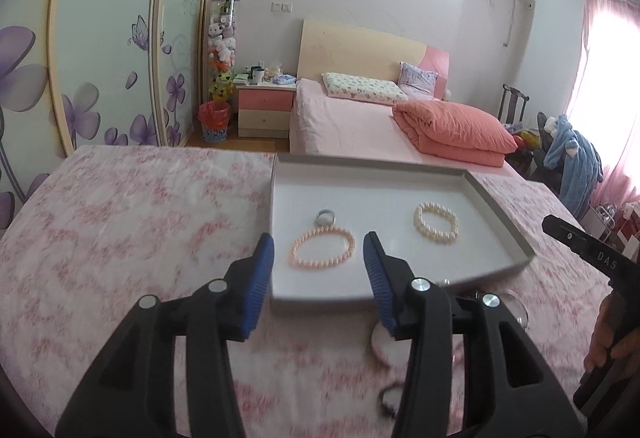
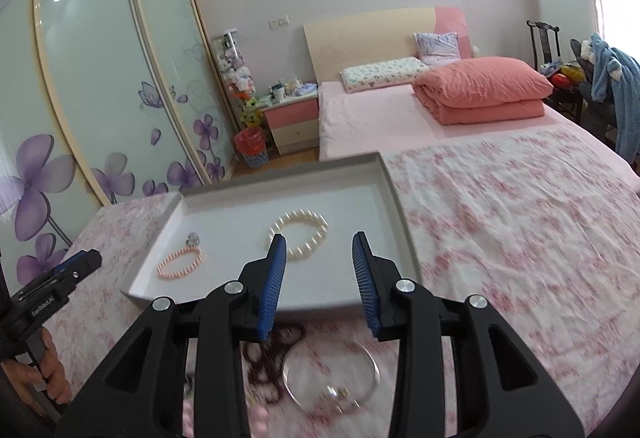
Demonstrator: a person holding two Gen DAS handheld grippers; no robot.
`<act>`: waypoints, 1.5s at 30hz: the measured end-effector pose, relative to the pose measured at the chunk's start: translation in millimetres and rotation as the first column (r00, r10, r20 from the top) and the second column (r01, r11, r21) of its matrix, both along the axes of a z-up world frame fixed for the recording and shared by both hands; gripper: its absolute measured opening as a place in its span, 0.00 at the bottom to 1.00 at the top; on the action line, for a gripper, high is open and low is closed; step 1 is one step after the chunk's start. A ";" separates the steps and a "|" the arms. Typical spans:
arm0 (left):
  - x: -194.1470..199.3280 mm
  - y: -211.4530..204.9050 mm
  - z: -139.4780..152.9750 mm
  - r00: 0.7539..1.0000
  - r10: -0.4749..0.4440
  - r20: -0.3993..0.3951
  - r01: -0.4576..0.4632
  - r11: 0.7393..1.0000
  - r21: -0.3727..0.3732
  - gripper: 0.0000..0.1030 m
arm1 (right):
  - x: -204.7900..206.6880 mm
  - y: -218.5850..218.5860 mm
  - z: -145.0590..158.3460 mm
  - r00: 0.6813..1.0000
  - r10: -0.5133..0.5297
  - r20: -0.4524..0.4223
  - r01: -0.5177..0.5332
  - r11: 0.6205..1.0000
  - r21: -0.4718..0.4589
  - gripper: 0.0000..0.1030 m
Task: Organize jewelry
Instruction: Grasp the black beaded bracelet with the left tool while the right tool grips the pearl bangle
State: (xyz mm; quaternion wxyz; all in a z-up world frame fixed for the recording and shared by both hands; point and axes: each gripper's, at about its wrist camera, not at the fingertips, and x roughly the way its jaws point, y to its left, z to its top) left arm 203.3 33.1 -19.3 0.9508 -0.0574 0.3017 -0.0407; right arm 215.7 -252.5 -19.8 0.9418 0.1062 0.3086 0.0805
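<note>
Both grippers hang over the near side of the cloth-covered desk (image 2: 500, 222), each pointing down toward the white tray (image 1: 496, 214) that sits at the desk's far edge. The left gripper (image 1: 319, 262) has its jaws standing part open with nothing between the blue pads; the pink bead bracelet (image 1: 323, 247) seen between them lies flat on the tray floor beyond. The right gripper (image 2: 319, 264) is likewise part open and empty, with the cream pearl bracelet (image 2: 299, 235) lying in the tray ahead of it.

3 pieces are already in the tray: the pink bracelet near its front left, a small silver ring (image 1: 326, 216) touching or just behind it, and the pearl bracelet toward the middle right. Judging by that, 2 placements look finished and the step in hand is going for the next piece.

What is left sits on the cloth between the tray's near edge and the person: a thin silver bangle (image 2: 332, 378) with a small charm, a dark beaded strand (image 2: 260, 362) just beside it, and some blurred pieces I cannot name. The next move calls for a low reach with 1 claw closing across the bangle's thin rim.

The tray's near lip rises close to those pieces, so any lift must clear it. The right half of the desk is bare cloth, giving ample room to swing.
</note>
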 end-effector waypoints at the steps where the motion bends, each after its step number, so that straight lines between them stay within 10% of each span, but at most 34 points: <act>1: -4.2 1.2 -1.3 1.000 0.000 -0.004 0.000 1.000 0.000 0.48 | -2.6 -1.3 -3.0 1.000 0.008 -0.014 -0.008 1.000 -0.002 0.35; 25: -50.4 -2.0 -29.5 0.994 -0.072 -0.079 0.076 0.996 0.044 0.52 | -26.7 32.2 -61.5 0.969 0.118 -0.219 -0.164 0.964 -0.208 0.14; 35: -59.4 -48.6 -49.8 0.953 -0.250 -0.170 0.269 0.958 0.095 0.52 | -25.5 19.1 -62.1 0.971 0.107 -0.214 -0.136 0.983 -0.126 0.14; 45: -46.4 -67.1 -78.5 0.942 -0.199 -0.270 0.260 0.942 0.213 0.28 | -25.2 16.9 -61.7 0.970 0.110 -0.215 -0.137 0.984 -0.111 0.14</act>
